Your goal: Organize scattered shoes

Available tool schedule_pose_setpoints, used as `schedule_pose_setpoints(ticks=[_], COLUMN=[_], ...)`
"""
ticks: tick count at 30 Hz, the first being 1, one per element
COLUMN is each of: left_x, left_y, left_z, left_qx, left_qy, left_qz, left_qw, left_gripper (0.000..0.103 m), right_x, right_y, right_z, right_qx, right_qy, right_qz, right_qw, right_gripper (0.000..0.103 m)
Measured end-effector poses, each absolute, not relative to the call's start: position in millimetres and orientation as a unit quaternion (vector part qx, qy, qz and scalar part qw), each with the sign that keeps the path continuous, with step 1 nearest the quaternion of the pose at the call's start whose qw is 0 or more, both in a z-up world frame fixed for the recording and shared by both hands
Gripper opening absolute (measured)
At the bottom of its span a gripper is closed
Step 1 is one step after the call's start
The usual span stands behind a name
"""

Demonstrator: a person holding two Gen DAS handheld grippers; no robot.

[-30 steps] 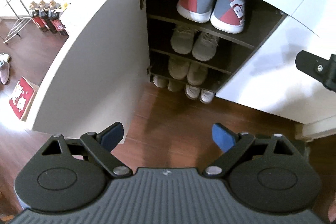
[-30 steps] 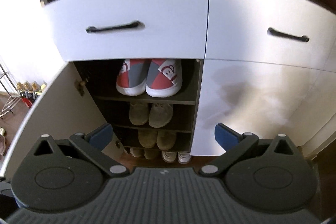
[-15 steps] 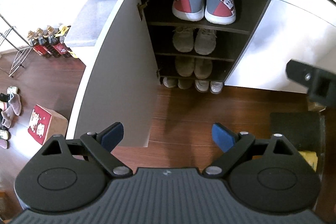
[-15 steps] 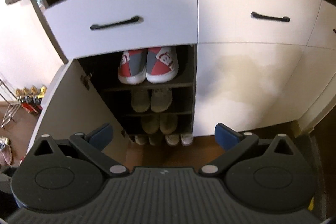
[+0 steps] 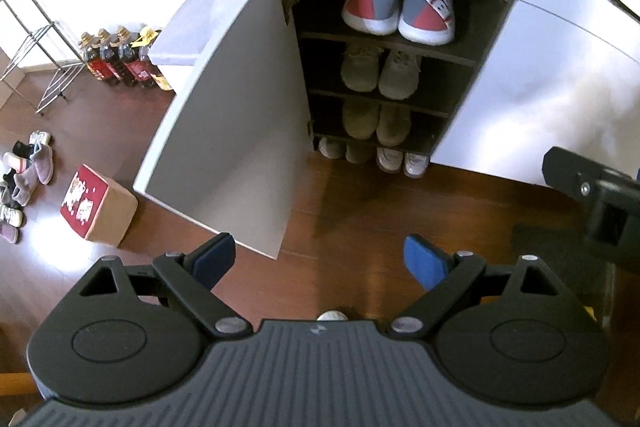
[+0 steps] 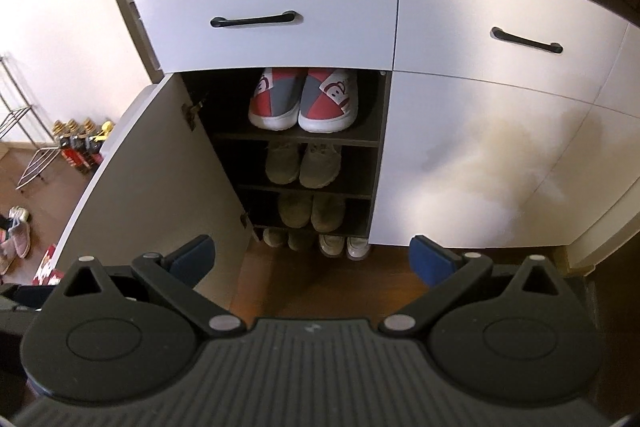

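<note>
the white shoe cabinet [image 6: 480, 163] stands at the far side of the wooden floor [image 5: 360, 223], its left door [image 5: 240, 131] swung wide open toward the near side, so the door panel juts out between the shelves and the loose shoes [image 5: 24, 171] scattered on the floor at the far left edge; a red-topped box [image 5: 96, 207] sits on the floor just left of the door's near corner, and a row of bottles [image 5: 120, 59] and a metal rack [image 5: 36, 43] stand farther back on the left. inside, four levels each hold shoes side by side, toes pointing out toward the near side, long axes running front to back: the red, grey and white pair [image 6: 304, 103] on the top shelf, a beige pair [image 6: 304, 163] below it, a darker tan pair [image 6: 312, 211] under that, and two pairs at the bottom [image 5: 376, 155]. the left gripper [image 5: 320, 259] hangs over bare floor with its jaws spread wide and nothing between them; the right gripper [image 6: 312, 259] likewise has its jaws released and empty, facing the open compartment. its black body shows at the right edge of the left wrist view
</note>
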State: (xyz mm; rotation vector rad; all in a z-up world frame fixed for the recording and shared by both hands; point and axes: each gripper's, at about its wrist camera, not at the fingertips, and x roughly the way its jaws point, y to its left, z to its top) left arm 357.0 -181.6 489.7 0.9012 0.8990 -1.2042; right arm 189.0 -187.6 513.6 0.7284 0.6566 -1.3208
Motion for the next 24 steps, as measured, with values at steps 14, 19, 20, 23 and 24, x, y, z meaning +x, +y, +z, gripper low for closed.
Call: schedule_pose_setpoints(ticks=[14, 19, 20, 23, 24], left_x=[295, 290, 290, 291, 291], left_y=[-126, -109, -107, -101, -99], left_z=[496, 497, 497, 499, 500], left_qx=[0.415, 0.419, 0.419, 0.419, 0.420], left_qy=[0.380, 0.379, 0.381, 0.383, 0.382], left_qz=[-0.533, -0.526, -0.524, -0.521, -0.521], left_qw=[0.633, 0.635, 0.636, 0.638, 0.638], left_gripper=[0.094, 0.094, 0.094, 0.094, 0.094], right_x=[122, 118, 118, 121, 122], right_y=[-129, -116, -115, -110, -109], right_z=[520, 523, 524, 527, 528], right_qx=[0.334, 0.330, 0.329, 0.320, 0.317], right_qy=[0.292, 0.291, 0.290, 0.291, 0.292], right_qz=[-0.592, -0.590, -0.589, -0.584, -0.584], right_qw=[0.672, 0.677, 0.679, 0.686, 0.688], right_gripper=[0.102, 0.102, 0.102, 0.102, 0.102])
